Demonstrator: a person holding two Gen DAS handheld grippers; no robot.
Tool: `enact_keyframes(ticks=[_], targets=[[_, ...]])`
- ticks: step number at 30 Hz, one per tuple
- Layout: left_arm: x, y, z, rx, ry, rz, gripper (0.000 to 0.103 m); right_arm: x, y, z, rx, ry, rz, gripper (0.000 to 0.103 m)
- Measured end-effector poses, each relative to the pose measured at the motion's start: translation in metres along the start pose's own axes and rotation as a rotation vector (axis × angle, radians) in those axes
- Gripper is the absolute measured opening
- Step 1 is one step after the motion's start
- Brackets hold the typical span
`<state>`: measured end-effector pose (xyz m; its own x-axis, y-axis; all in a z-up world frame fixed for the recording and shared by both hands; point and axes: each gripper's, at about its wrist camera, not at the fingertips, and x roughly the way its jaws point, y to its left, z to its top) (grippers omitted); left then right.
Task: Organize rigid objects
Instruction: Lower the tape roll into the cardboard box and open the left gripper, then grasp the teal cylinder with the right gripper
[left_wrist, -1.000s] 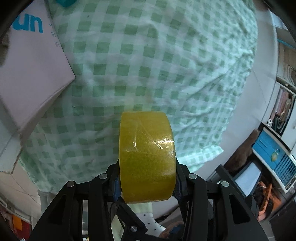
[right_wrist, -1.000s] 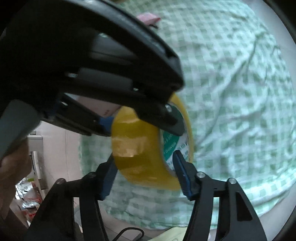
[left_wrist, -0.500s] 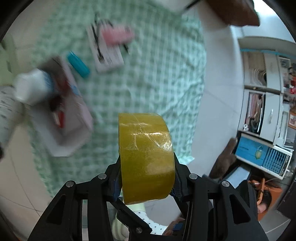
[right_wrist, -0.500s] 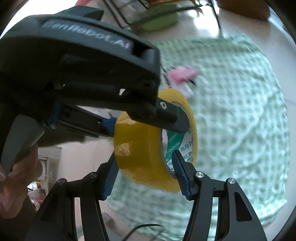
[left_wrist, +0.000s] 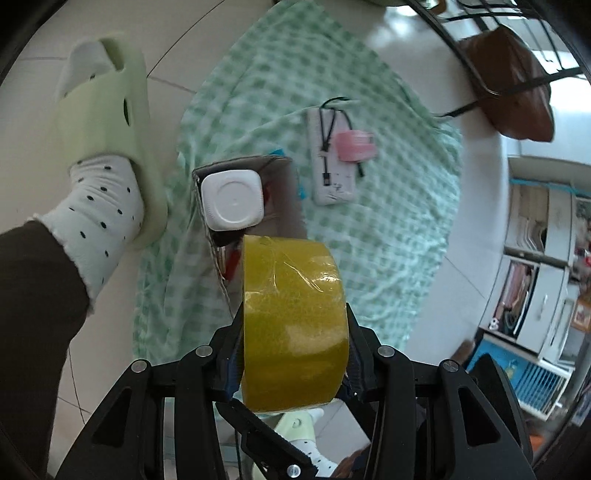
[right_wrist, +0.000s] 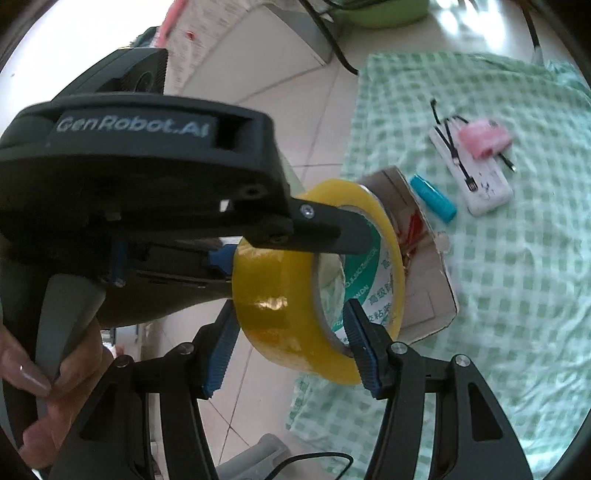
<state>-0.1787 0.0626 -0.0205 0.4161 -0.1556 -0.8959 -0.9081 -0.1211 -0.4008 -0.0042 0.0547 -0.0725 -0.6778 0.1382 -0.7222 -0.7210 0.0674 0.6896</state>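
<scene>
A roll of yellow packing tape (left_wrist: 291, 325) (right_wrist: 280, 295) hangs in the air above the floor. My left gripper (left_wrist: 293, 343) (right_wrist: 295, 240) is shut across its width, one pad on each flat face. In the right wrist view my right gripper (right_wrist: 290, 317) straddles the roll's lower part at a slant, its blue pads against both sides. Just beyond the roll an open cardboard box (left_wrist: 240, 162) (right_wrist: 424, 288) stands on the green checked cloth (left_wrist: 388, 240) (right_wrist: 517, 295). A white square-capped bottle (left_wrist: 232, 201) and something red (right_wrist: 413, 225) are inside it.
On the cloth past the box lie a blue tube (right_wrist: 432, 197), a white power bank (left_wrist: 332, 166) (right_wrist: 480, 184) with a black cable and a pink item (left_wrist: 356, 146) (right_wrist: 484, 142). A person's foot in a green slipper (left_wrist: 107, 110) stands left of the box. A brown object (left_wrist: 513, 85) sits far right.
Both grippers have risen with the tape roll still between them. The left wrist view has swung from bare cloth to the box, which now lies just beyond the roll.
</scene>
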Motion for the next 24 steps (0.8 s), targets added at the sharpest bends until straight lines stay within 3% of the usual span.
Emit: enact_keyframes(ticks=[5,7,9,10,12,13,14,16,18,24], targets=[[0.014,-0.014,0.008,0.003,0.002,-0.029,0.042,-0.003,-0.019,-0.008,-0.001,-0.017,-0.078,0.061],[0.025,-0.011,0.013,-0.017,0.004,-0.001,0.042,0.000,-0.026,-0.010,0.012,0.021,-0.159,0.079],[0.036,-0.002,0.017,-0.023,0.020,0.023,0.042,-0.002,-0.033,-0.016,0.043,0.044,-0.271,0.090],[0.038,0.001,0.018,-0.042,0.022,0.043,0.044,-0.006,-0.035,-0.018,0.057,0.037,-0.286,0.091],[0.035,0.001,0.018,-0.069,0.012,0.033,0.063,-0.018,-0.043,-0.020,0.096,0.000,-0.289,0.091],[0.030,-0.001,0.019,-0.073,-0.016,0.032,0.081,-0.022,-0.048,-0.019,0.109,-0.019,-0.308,0.093],[0.025,-0.005,0.019,-0.068,-0.044,0.040,0.087,-0.030,-0.051,-0.018,0.118,-0.042,-0.347,0.095],[0.017,-0.012,0.020,-0.037,-0.080,0.073,0.087,-0.041,-0.058,-0.013,0.117,-0.077,-0.454,0.103],[0.009,-0.015,0.017,-0.016,-0.104,0.100,0.087,-0.047,-0.068,-0.009,0.098,-0.089,-0.580,0.103],[-0.008,-0.014,0.002,-0.056,-0.164,0.133,0.087,-0.044,-0.116,0.001,0.055,0.022,-0.776,0.102]])
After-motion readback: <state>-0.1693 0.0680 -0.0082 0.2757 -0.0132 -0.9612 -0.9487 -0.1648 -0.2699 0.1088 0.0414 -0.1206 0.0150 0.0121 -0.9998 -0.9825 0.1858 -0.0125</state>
